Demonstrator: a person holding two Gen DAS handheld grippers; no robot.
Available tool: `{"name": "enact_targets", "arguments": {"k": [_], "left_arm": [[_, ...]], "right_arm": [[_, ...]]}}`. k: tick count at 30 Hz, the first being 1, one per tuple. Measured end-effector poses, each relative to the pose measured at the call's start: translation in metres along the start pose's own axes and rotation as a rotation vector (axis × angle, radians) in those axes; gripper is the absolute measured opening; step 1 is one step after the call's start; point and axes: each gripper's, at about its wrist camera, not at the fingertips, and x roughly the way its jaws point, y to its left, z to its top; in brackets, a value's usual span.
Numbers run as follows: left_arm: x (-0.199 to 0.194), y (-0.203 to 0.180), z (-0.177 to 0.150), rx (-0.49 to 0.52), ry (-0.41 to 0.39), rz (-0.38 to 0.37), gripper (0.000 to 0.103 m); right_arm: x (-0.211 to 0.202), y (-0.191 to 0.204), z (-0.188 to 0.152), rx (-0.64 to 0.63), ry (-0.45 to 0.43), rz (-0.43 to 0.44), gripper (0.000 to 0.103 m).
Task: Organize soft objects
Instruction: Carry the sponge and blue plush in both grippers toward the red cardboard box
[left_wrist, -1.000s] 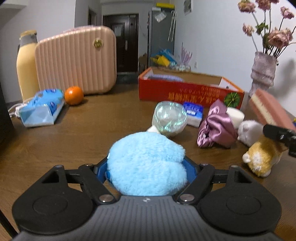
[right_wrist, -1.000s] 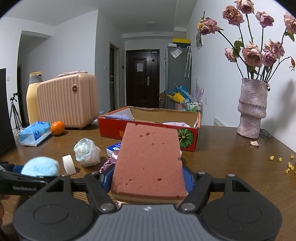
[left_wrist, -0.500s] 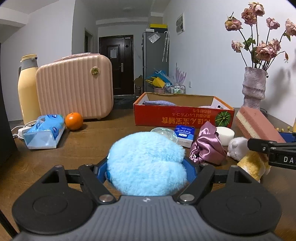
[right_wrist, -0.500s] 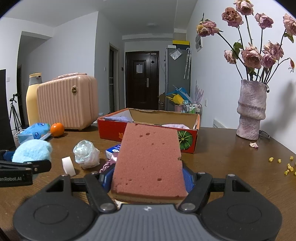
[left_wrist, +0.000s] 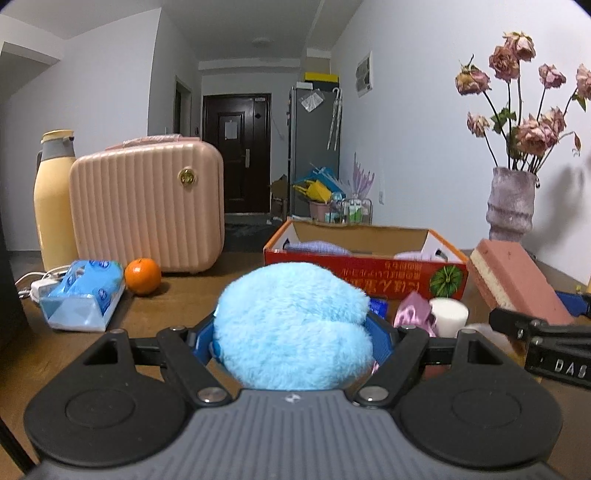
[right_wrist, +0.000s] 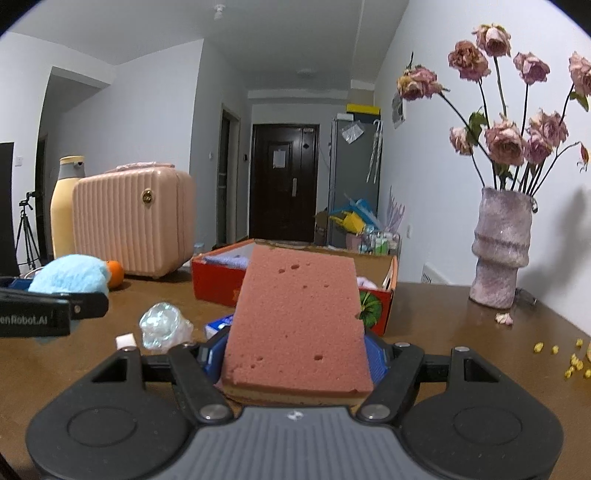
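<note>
Jaws clamp both loads: left gripper (left_wrist: 293, 332) on blue puff (left_wrist: 291, 325), right gripper (right_wrist: 295, 354) on pink sponge (right_wrist: 299, 325). Risk: puff slipping free, or sponge clipping the red box (right_wrist: 218, 280) rim.

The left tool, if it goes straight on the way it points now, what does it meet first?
Probably the red cardboard box: it stands straight ahead beyond the blue fluffy puff gripped in the left tool. Small items before the box are partly hidden, so depth is uncertain.
</note>
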Motion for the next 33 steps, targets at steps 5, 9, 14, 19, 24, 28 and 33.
{"name": "enact_targets", "arguments": {"k": [5,9,14,19,24,28,33], "left_arm": [[0.013,-0.004,0.017,-0.021,-0.02,-0.004,0.079],[0.025,-0.008,0.031,-0.038,-0.044,-0.009,0.079],[0.04,-0.017,0.046,-0.041,-0.073,-0.017,0.079],[0.056,-0.023,0.059,-0.041,-0.09,-0.021,0.079],[0.074,-0.029,0.07,-0.04,-0.097,-0.023,0.079],[0.088,-0.033,0.078,-0.035,-0.107,-0.024,0.079],[0.107,-0.037,0.087,-0.026,-0.111,-0.026,0.079]], "right_arm": [[0.011,-0.003,0.004,-0.013,-0.018,-0.022,0.07],[0.019,-0.007,0.011,-0.013,-0.045,-0.026,0.07],[0.031,-0.013,0.02,0.0,-0.065,-0.036,0.07],[0.048,-0.023,0.03,0.023,-0.077,-0.046,0.07],[0.065,-0.032,0.038,0.035,-0.078,-0.053,0.07],[0.078,-0.039,0.043,0.041,-0.083,-0.063,0.07],[0.094,-0.045,0.051,0.04,-0.092,-0.074,0.07]]}}
